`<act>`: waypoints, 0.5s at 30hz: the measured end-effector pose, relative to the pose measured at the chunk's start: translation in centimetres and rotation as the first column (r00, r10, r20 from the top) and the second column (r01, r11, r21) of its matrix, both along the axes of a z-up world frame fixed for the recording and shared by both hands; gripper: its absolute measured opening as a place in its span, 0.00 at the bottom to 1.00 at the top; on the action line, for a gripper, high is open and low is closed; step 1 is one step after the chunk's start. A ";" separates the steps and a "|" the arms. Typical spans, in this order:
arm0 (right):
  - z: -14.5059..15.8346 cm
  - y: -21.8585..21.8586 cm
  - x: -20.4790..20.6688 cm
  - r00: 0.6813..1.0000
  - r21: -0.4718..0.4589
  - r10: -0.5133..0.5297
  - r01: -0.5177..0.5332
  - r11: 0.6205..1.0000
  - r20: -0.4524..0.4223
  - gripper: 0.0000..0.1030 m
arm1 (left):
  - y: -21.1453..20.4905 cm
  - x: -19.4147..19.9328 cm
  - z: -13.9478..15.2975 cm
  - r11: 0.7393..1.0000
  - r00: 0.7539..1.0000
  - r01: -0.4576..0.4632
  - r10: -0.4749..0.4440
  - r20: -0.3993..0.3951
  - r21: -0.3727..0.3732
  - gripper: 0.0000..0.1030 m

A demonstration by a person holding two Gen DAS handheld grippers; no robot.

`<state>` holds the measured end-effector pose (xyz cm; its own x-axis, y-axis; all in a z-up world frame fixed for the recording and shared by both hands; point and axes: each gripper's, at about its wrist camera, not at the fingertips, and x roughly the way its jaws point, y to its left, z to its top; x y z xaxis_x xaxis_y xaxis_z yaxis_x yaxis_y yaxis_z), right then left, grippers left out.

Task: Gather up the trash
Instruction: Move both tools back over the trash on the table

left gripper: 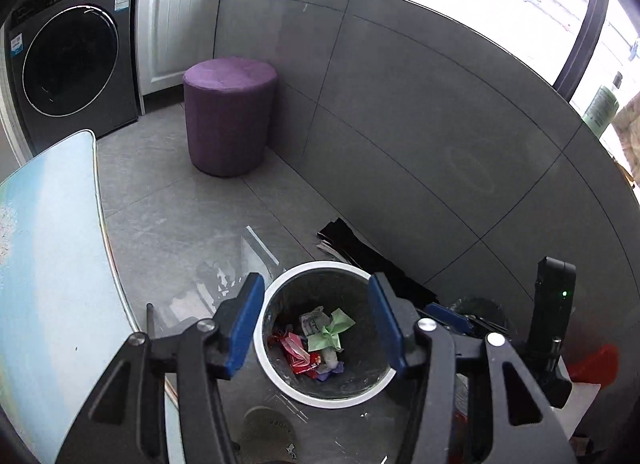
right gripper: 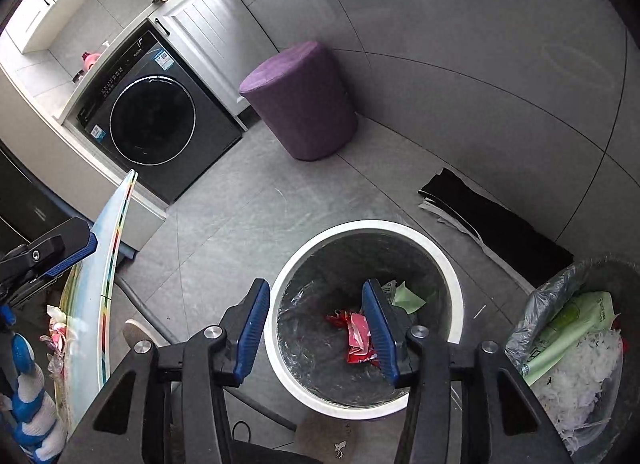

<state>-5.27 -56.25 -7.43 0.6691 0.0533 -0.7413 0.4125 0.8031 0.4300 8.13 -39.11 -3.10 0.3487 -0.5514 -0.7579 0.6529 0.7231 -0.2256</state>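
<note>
1. Left gripper and right gripper: both hover over the bin mouth, blue pads apart, nothing between them.
2. Task item = trash, already down in the round grey bin with white rim, on the floor tiles near centre. Inside: crumpled green paper wrapper, red foil packets, a white scrap and a purple bit.
3. Handling (judgement): all light, soft, crushable, foil a bit slippery. Pinch at a fold or twisted end, not a flat face.
4. Bin liner is thin clear plastic, prob tears easily; grab at the rim edge.
5. Count: 2 grippers, 1 white-rimmed bin, 1 second bin at far right w/ clear bag, 1 purple round stool, 1 dark washing machine.
</note>
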 end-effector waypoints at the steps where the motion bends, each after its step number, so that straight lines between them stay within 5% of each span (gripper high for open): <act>1: 0.4 0.3 -0.1 1.000 -0.005 0.003 -0.003 1.000 0.008 0.45 | 0.7 -0.2 0.5 1.000 1.000 -0.013 0.012 0.019 0.002 0.50; 15: 10.3 10.6 -0.9 0.969 -0.127 0.191 -0.171 0.977 0.159 0.45 | 16.7 -2.8 7.9 0.976 0.950 -0.208 0.216 0.225 -0.060 0.50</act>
